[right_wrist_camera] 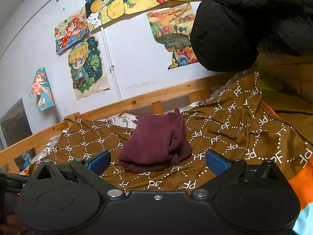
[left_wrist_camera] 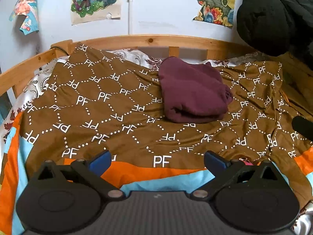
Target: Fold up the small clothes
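Note:
A dark maroon garment (left_wrist_camera: 192, 92) lies folded into a thick bundle on the brown "PF" patterned bedspread (left_wrist_camera: 109, 105), toward the far side of the bed. It also shows in the right wrist view (right_wrist_camera: 156, 143). My left gripper (left_wrist_camera: 157, 159) is open and empty, well short of the bundle, over the near edge of the bed. My right gripper (right_wrist_camera: 157, 160) is open and empty, just in front of the bundle and apart from it. Its black body shows at the right edge of the left wrist view (left_wrist_camera: 302, 126).
A wooden bed rail (left_wrist_camera: 137, 41) runs behind the bedspread, with a wall of drawings (left_wrist_camera: 95, 0) beyond it. A black padded jacket (left_wrist_camera: 273, 15) hangs at the upper right, also in the right wrist view (right_wrist_camera: 244, 23). An orange and light-blue blanket (left_wrist_camera: 148, 173) lies at the near edge.

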A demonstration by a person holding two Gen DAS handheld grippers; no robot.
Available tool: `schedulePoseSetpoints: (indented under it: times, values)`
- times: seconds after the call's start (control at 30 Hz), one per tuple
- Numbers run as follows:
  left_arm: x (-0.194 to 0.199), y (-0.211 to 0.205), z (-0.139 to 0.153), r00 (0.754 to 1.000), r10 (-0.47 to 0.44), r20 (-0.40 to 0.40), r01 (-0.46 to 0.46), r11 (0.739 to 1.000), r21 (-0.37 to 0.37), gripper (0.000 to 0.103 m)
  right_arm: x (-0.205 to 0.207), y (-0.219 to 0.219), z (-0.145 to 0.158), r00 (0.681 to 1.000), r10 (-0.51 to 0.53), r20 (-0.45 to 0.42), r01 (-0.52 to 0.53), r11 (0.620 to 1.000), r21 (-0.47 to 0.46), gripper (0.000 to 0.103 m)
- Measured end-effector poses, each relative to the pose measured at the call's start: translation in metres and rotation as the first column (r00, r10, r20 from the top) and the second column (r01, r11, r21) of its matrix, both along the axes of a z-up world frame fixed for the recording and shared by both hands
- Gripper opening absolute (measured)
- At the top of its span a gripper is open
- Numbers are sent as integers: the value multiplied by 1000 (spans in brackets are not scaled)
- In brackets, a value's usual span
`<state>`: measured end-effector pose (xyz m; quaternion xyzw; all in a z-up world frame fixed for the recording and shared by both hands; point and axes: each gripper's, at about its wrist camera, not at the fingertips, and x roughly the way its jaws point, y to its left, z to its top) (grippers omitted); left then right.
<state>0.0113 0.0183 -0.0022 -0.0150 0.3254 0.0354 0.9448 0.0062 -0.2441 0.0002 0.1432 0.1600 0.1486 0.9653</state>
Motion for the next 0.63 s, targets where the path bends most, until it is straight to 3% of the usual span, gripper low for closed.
schedulePoseSetpoints:
  times: [0.63]
  values:
    - [-4, -2, 2, 999, -21, 28, 20, 999, 26, 102, 1, 3, -2, 1000, -1, -6, 1, 1000, -19, 103]
